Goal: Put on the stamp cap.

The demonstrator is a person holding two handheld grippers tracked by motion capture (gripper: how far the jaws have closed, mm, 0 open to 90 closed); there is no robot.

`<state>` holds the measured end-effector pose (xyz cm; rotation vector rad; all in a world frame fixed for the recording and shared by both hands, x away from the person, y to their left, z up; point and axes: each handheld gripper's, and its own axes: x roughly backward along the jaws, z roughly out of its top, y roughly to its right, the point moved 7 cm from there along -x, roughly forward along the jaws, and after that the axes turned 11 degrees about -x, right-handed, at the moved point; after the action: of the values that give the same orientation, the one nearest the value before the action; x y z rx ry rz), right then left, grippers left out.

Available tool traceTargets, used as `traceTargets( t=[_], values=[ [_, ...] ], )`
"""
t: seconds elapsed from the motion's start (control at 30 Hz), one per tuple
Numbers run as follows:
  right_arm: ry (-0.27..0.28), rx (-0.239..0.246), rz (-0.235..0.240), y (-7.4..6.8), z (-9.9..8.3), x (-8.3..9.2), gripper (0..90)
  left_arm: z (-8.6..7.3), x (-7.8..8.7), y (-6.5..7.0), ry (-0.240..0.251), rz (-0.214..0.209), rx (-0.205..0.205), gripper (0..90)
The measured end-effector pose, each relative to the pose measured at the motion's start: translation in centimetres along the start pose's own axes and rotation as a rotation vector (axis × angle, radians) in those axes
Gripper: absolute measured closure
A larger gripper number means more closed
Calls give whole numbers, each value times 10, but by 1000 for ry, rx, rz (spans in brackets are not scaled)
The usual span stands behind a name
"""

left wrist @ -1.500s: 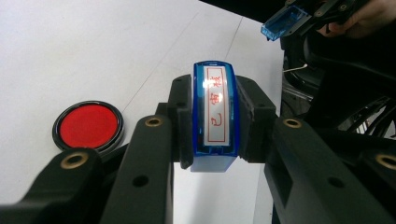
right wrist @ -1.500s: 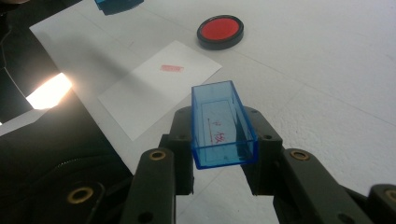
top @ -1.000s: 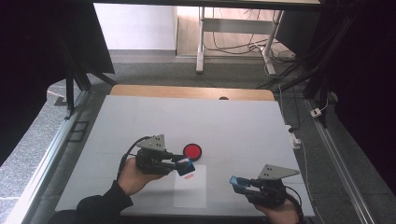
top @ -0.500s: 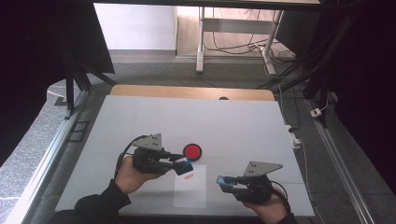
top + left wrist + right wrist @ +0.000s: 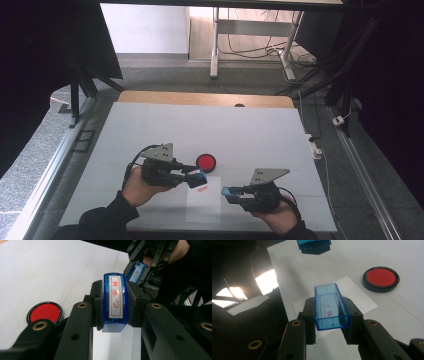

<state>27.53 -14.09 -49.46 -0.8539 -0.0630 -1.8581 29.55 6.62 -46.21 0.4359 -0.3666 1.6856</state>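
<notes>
My left gripper (image 5: 198, 178) is shut on a blue stamp (image 5: 114, 298) whose white face bears red characters; it hovers over the top edge of a white paper sheet (image 5: 204, 206). To the right, my right gripper (image 5: 229, 193) is shut on a clear blue rectangular cap (image 5: 331, 307), open side toward the camera, and points left at the stamp (image 5: 314, 245). A round red ink pad (image 5: 206, 162) in a black rim lies just beyond the stamp. A small red print (image 5: 201, 189) marks the paper below the stamp.
The table (image 5: 260, 130) has a white cover, with a wooden strip (image 5: 200, 98) along its far edge. Cables (image 5: 320, 150) run beside the right edge. A metal rail (image 5: 50, 170) lines the left side.
My right gripper has slid left with the cap, closer to the paper and the left gripper. The left gripper and stamp have stayed put.
</notes>
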Motion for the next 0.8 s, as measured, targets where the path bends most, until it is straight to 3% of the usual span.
traceTargets(
  t=[0.23,0.8],
  values=[
    [-23,45,25,-4,4,-10,677,3,1,3,3,-6,-43,704],
    [-20,68,136,-13,18,-35,678,8,3,9,25,-52,-91,705]
  ],
)
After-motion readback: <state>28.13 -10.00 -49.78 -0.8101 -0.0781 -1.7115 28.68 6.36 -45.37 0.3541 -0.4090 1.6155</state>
